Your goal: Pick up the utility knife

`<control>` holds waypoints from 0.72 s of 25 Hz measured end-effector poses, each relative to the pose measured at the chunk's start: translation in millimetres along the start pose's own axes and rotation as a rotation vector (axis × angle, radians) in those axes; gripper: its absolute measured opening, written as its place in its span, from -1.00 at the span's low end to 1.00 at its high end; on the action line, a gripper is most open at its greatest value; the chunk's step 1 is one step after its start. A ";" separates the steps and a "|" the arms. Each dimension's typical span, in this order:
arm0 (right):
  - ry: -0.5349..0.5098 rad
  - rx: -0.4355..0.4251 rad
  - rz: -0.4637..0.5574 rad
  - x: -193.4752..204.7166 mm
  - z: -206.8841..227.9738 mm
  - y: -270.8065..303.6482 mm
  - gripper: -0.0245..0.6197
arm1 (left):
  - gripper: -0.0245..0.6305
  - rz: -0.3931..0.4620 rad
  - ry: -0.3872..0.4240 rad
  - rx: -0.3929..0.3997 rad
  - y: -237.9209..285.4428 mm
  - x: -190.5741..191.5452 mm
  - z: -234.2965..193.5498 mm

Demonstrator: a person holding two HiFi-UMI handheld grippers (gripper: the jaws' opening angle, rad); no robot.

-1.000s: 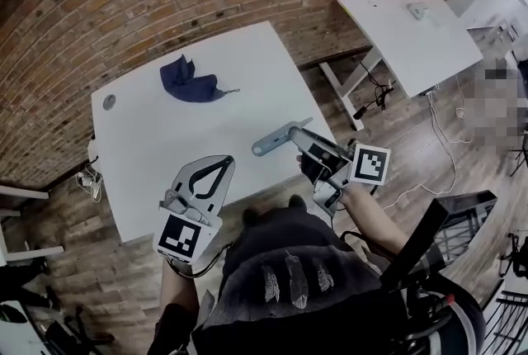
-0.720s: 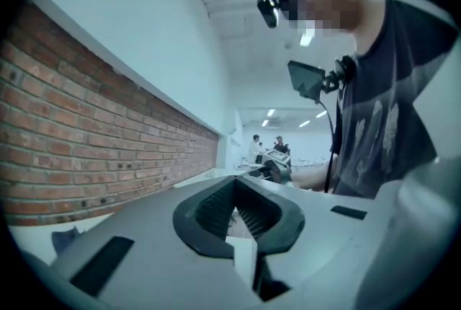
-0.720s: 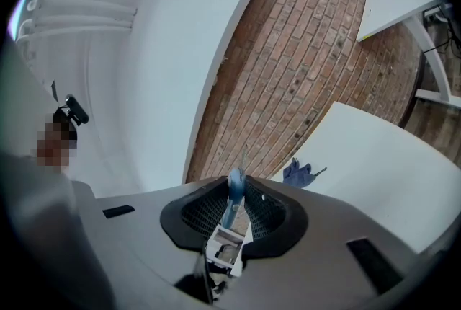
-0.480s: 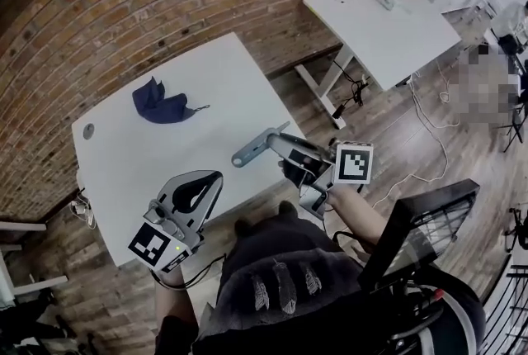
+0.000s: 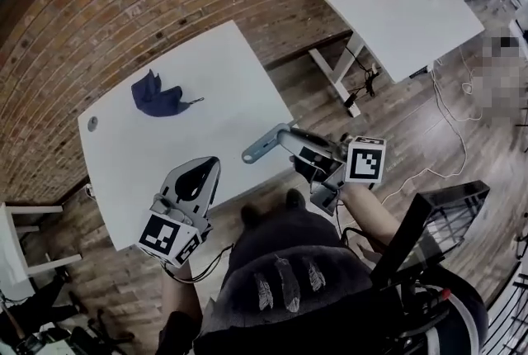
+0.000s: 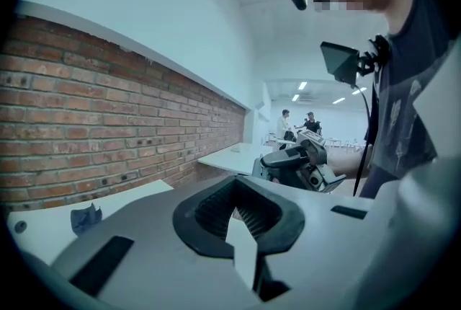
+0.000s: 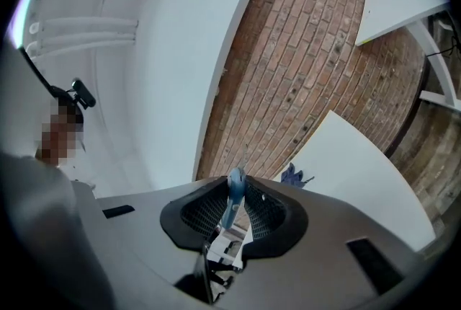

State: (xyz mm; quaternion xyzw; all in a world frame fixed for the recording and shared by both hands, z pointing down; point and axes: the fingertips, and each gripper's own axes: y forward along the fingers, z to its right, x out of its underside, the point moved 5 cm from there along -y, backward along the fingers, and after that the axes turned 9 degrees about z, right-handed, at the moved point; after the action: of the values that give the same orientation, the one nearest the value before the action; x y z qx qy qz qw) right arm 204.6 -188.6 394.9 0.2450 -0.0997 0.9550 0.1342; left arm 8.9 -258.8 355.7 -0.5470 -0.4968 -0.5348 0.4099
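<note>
Knife (image 5: 262, 146): rear end buried in the right gripper (image 5: 290, 139), blade not discernible. Right gripper view shows it nearly end-on, a foreshortened blue-grey sliver (image 7: 233, 195). Right gripper (image 7: 234, 218) jaws part closed, clamped on the knife. Knife lies over the table (image 5: 190, 73) at its near edge, close to the near right corner. Its long axis runs roughly along that edge, free end toward the left gripper (image 5: 202, 172). Left gripper (image 6: 238, 218) jaws fully together, empty. Cloth (image 5: 157, 97) sits near the far left corner.
</note>
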 end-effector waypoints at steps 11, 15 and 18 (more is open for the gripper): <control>0.135 -0.064 -0.073 -13.1 47.8 -16.4 -0.69 | -0.94 -0.170 0.024 -0.122 27.6 26.3 38.1; 0.138 -0.058 -0.064 -14.2 49.8 -22.1 -0.69 | -0.94 -0.182 0.043 -0.112 31.9 32.6 41.0; 0.125 -0.045 -0.043 -16.9 45.1 -28.0 -0.69 | -0.94 -0.180 0.045 -0.091 30.9 36.5 42.4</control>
State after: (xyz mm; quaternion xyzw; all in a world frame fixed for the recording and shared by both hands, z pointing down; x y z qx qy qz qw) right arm 247.2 -177.2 428.8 0.1840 -0.1074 0.9628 0.1660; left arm 44.4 -218.8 390.6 -0.5062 -0.5099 -0.6033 0.3461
